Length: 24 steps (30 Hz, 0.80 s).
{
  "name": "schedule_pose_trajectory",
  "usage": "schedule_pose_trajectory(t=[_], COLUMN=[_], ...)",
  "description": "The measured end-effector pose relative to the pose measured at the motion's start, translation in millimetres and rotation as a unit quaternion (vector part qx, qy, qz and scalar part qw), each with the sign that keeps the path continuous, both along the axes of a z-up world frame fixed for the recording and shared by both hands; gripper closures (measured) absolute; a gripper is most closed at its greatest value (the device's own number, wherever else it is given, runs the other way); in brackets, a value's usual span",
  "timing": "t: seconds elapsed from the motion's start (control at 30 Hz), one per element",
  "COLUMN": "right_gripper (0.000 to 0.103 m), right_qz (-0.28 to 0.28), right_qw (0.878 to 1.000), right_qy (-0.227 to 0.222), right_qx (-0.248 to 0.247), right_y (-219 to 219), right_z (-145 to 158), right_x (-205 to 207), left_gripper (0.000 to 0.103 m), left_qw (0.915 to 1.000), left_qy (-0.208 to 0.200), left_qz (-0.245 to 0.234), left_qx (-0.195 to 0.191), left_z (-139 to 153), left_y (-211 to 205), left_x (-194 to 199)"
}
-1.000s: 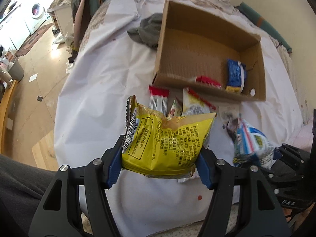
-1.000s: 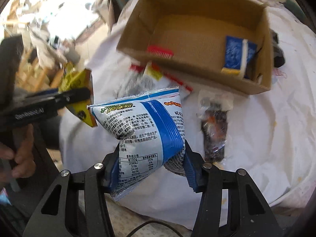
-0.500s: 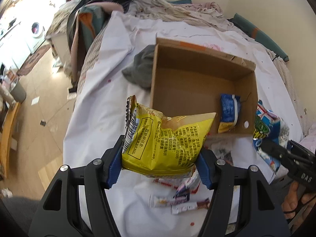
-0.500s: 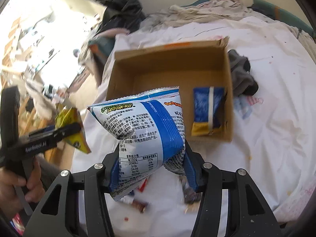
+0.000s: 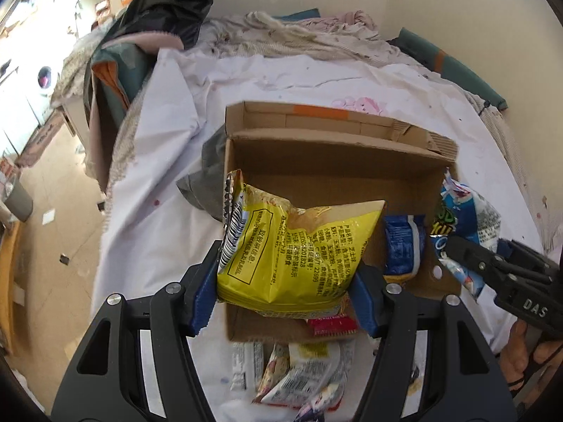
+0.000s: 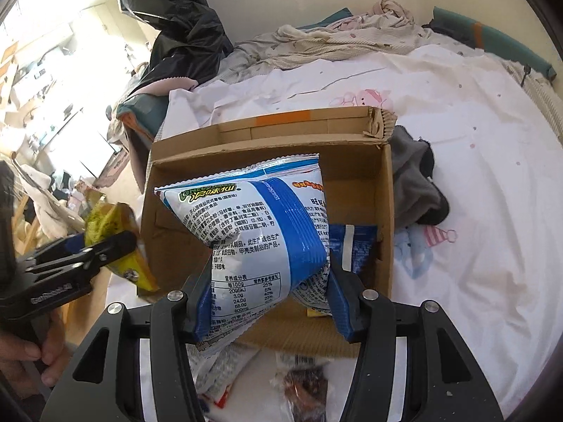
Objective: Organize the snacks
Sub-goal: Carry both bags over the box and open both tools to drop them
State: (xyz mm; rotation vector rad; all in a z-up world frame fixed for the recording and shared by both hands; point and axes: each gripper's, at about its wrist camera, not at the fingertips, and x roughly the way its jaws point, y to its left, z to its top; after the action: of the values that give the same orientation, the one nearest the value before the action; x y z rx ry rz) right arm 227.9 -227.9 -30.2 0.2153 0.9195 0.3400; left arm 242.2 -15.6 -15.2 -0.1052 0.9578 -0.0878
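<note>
My left gripper (image 5: pixel 285 290) is shut on a yellow snack bag (image 5: pixel 292 249) and holds it over the near left part of an open cardboard box (image 5: pixel 316 172). My right gripper (image 6: pixel 269 302) is shut on a blue and white snack bag (image 6: pixel 253 225) and holds it over the same box (image 6: pixel 246 140). A small blue packet (image 5: pixel 401 246) lies inside the box at its right side; it also shows in the right wrist view (image 6: pixel 355 246). Each gripper shows in the other's view, the right one (image 5: pixel 457 249) and the left one (image 6: pixel 116 246).
The box stands on a bed with a white sheet (image 5: pixel 158 176). Loose snack packets (image 5: pixel 299 369) lie in front of the box. A grey cloth (image 6: pixel 415 183) lies against one side of the box. Piled bedding (image 5: pixel 299 38) and a wall are behind; the floor (image 5: pixel 52 228) lies left.
Both grippers have moved forward and closer to the box with their bags. The box now fills more of both views and the loose packets have slid toward the bottom edge.
</note>
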Motion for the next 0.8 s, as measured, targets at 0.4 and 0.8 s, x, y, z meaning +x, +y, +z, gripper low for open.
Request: schedule_pose_trajectory(t=[0.4, 0.8], right_gripper=[0.045, 0.043], right_qz=[-0.023, -0.02], right_qw=[0.999, 0.998], right_qy=[0.044, 0.057], right_qx=[0.009, -0.005], right_y=[-7, -2], right_z=[-41, -54], right_x=[17, 26], left_gripper=[0.042, 0.04], left_qw=[0.9985, 0.9993], left_qy=[-0.025, -0.017], left_qz=[-0.027, -0.033], left_qx=[0.04, 0.002], left_z=[-23, -23], left_y=[-23, -20], left_x=[22, 31])
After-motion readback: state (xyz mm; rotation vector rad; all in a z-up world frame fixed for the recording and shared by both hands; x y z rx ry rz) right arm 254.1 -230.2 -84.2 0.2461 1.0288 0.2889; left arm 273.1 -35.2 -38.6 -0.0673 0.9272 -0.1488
